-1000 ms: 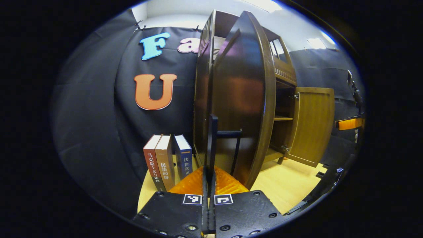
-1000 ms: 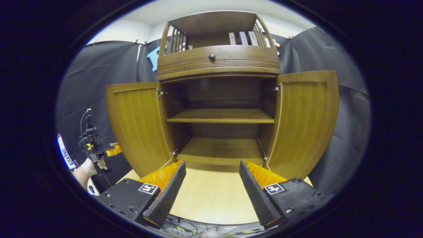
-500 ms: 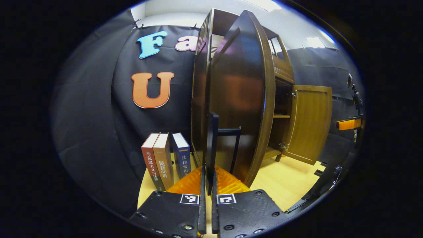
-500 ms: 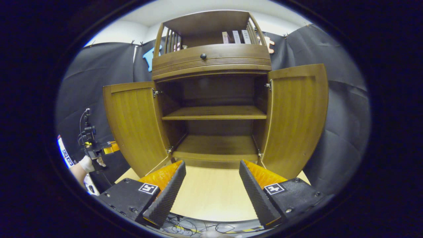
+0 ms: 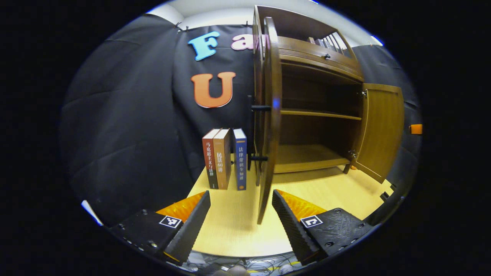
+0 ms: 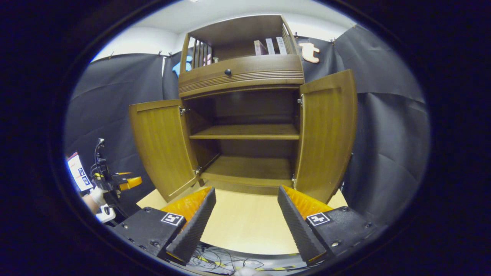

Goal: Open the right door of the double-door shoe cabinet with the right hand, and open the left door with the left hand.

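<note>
A pale wooden bench stands in a booth hung with black cloth, and on it sits the shoe cabinet, both of its doors swung wide. In the right gripper view the left door and the right door stand out to either side of the bare middle shelf and the floor of the cabinet below it. In the left gripper view the left door is seen almost edge-on, with its dark bar handle on the outer face.

The left gripper hangs just in front of that door's lower edge (touching nothing), its jaws spread wide. The right gripper faces the open cabinet over the bench, jaws likewise apart and holding nothing.

Three books stand upright on the bench beside the cabinet's left side. More books stand on the cabinet's railed top, above a drawer with a round knob. Loose cables lie at the bench's near edge.
</note>
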`<state>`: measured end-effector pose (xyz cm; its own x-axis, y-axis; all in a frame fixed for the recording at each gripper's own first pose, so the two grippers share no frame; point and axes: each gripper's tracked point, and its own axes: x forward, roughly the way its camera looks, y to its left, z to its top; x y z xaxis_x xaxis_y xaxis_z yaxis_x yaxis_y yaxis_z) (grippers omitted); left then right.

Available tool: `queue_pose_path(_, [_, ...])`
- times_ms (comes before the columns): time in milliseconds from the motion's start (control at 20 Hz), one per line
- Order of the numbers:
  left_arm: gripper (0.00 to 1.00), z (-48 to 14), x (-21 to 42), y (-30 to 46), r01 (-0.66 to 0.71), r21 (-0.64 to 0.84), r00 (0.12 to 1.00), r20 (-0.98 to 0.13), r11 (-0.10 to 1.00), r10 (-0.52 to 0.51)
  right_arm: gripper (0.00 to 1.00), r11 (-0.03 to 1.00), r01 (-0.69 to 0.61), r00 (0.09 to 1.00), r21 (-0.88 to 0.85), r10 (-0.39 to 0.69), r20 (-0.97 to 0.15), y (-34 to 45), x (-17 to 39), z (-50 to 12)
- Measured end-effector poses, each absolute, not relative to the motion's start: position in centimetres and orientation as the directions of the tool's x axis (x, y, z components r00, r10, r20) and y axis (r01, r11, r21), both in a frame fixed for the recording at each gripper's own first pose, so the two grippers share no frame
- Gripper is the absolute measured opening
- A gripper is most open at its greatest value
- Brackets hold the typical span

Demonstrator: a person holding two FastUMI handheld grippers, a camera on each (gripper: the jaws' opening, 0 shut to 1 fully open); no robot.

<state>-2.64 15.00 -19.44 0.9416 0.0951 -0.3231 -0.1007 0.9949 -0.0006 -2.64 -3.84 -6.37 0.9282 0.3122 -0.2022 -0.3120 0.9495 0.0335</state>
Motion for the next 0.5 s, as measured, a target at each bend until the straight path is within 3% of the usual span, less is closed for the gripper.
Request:
queue_pose_path(200, [0.95, -19.1, -6.9, 8.1, -0.175, 0.052, 0.928, -0.326, 0.983, 0.182, 1.0, 0.946, -0.325, 0.926, 0.022, 0.323, -0.196, -6.8, -3.4, -6.7])
queue_pose_path(500, [0.96, -12.6, -8.3, -4.5, -0.176, 0.072, 0.955, -0.23, 0.982, 0.188, 1.0, 0.957, -0.288, 0.949, 0.029, 0.289, -0.125, -10.2, -4.1, -5.1])
